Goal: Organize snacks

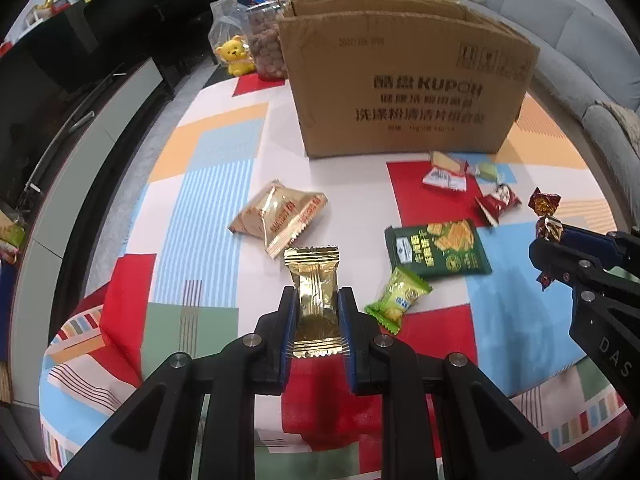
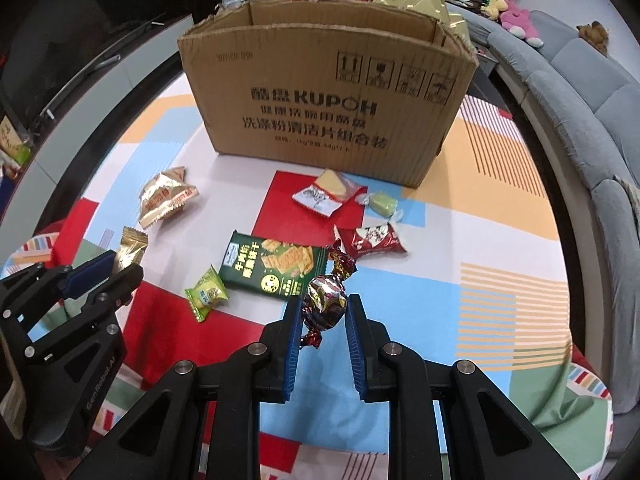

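Note:
My left gripper [image 1: 318, 300] is shut on a gold foil snack packet [image 1: 314, 296], held above the patterned tablecloth. It also shows in the right wrist view [image 2: 120, 262] at the left. My right gripper [image 2: 323, 304] is shut on a round foil-wrapped candy [image 2: 325, 300], also seen in the left wrist view [image 1: 550, 228]. An open cardboard box [image 1: 400, 92] [image 2: 320, 92] stands at the back of the table. On the cloth lie a green cracker pack [image 2: 272, 270], a small green packet [image 2: 206, 292], tan packets [image 2: 166, 198], a red packet [image 2: 376, 242] and a white-red packet [image 2: 320, 196].
A pale green candy [image 2: 382, 204] lies by the box's corner. A jar of brown balls [image 1: 266, 48] and a yellow bear toy [image 1: 236, 56] stand left of the box. A grey sofa [image 2: 580, 92] runs along the right, a dark cabinet [image 1: 80, 92] along the left.

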A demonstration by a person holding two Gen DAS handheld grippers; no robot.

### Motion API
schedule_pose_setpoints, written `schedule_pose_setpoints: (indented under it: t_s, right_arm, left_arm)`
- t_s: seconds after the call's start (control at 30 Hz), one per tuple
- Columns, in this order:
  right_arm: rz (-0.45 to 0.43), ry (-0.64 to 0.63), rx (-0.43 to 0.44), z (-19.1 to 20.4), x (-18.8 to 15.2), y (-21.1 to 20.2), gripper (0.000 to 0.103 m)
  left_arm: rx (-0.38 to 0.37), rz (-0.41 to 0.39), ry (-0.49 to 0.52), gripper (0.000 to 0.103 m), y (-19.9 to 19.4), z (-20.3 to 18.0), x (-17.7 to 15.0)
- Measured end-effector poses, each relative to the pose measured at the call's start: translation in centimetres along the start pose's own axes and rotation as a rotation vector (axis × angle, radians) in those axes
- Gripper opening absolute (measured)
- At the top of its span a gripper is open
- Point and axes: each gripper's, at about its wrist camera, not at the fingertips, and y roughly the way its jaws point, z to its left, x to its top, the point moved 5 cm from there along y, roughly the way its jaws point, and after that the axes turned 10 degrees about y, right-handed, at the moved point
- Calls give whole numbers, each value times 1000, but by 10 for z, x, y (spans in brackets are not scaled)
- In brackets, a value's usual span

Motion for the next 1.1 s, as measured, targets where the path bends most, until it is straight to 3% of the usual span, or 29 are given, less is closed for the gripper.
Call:
schedule_pose_setpoints:
  t_s: [0.5,1.1]
  right_arm:
    - [-101,-1,9,2,29,-40,23]
    - [-208,40,18,-6,75,-77,23]
  left_arm:
    - [12,-70,-18,21,-29,8,29]
    - [27,-177,-35,21,-62,21,87]
